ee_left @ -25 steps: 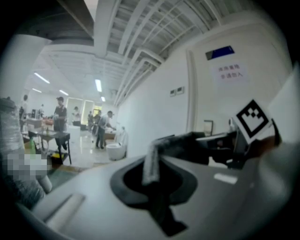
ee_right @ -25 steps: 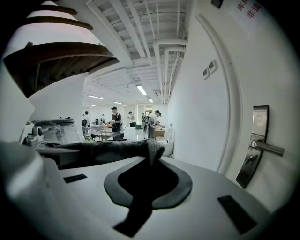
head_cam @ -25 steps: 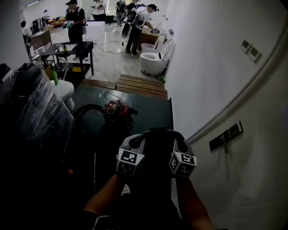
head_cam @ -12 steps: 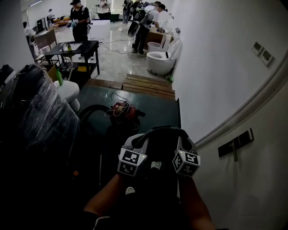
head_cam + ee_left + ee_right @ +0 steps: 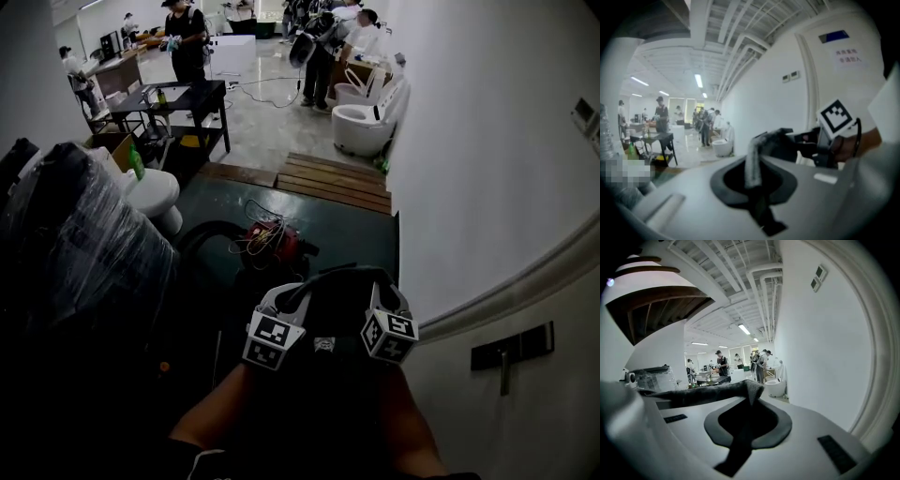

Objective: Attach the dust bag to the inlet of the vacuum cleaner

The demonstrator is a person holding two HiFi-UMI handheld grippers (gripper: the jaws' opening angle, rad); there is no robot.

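Observation:
The dust bag is a dark cloth sack hanging between my two grippers in the head view, its rim arching over the top. My left gripper is shut on a grey fold of the bag's edge. My right gripper is shut on the opposite dark edge. The left gripper view also shows the right gripper's marker cube. The red vacuum cleaner, with a tangle of cord on top, stands on the dark green mat just beyond the bag. I cannot make out its inlet.
A bulky plastic-wrapped object fills the left side. A black hose curves beside the vacuum. A white wall runs close on the right. Beyond lie a white toilet, wooden pallets, a black table and people.
Both grippers have carried the bag forward and slightly down. The red vacuum cleaner now sits closer to the bag, and the wall plate on the right has slid down the frame.

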